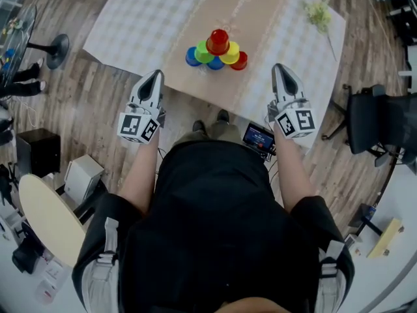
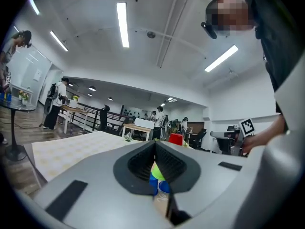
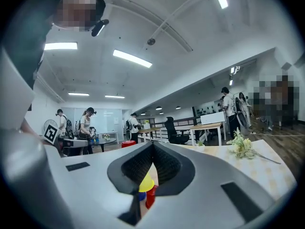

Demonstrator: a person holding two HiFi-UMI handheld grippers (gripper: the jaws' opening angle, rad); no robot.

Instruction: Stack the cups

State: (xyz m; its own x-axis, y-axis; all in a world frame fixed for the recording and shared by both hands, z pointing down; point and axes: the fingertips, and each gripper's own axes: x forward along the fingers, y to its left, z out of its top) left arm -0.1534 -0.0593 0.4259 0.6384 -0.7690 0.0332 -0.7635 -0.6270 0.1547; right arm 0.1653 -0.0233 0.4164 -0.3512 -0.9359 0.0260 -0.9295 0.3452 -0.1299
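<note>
A pyramid of cups (image 1: 217,49) stands on the table: a red cup (image 1: 218,42) on top, green (image 1: 204,53) and yellow (image 1: 230,53) below it, blue (image 1: 192,57) and red (image 1: 240,61) at the base. My left gripper (image 1: 156,75) hovers at the table's near edge, left of the pyramid, shut and empty. My right gripper (image 1: 281,68) hovers to the right of the cups, also shut and empty. In the left gripper view the closed jaws (image 2: 155,143) frame the green cup (image 2: 156,171). The right gripper view shows closed jaws (image 3: 152,143) with the yellow cup (image 3: 144,182) behind.
The table wears a pale checked cloth (image 1: 143,25) with a tan runner. A sprig of flowers (image 1: 319,12) lies at its far right corner. A black office chair (image 1: 378,126) stands to the right, a round tabletop (image 1: 49,217) at lower left. People stand in the background.
</note>
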